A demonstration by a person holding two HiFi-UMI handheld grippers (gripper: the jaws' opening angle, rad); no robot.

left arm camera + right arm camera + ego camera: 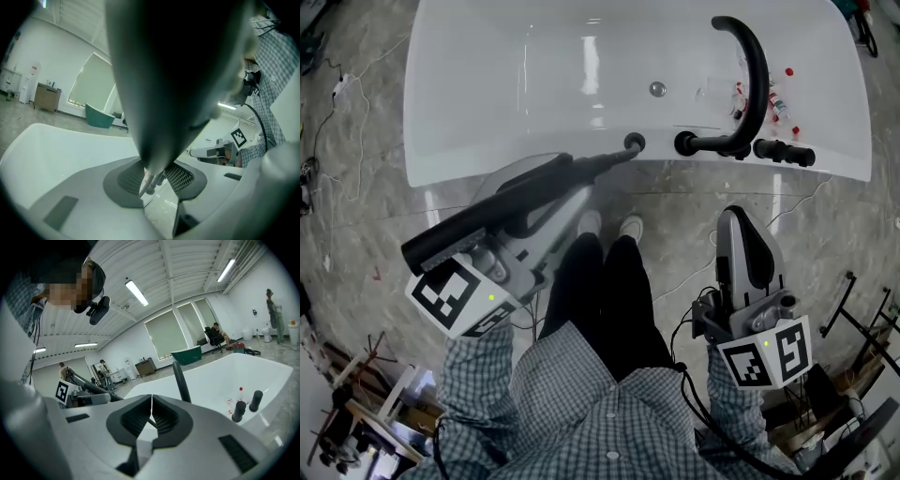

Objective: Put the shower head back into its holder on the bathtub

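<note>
Head view: left gripper [558,199] jaws clamped on shower head [502,202], narrow end at, possibly touching, holder [634,143] on bathtub [455,103] rim; align with the socket, seat fully, then release; right gripper [744,223] closed, empty.

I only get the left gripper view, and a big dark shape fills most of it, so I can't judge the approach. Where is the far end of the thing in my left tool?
Observer: In the head view the shower head slants toward the bathtub. Its narrow end is right at the holder on the rim. I cannot tell whether it is seated.
Operator: Is the right tool close to it?
Observer: No, the right tool hangs short of the bathtub, jaws together on nothing.
Operator: Anything beside the holder?
Observer: A black curved spout stands to its right on the rim, apart from the shower head.
</note>
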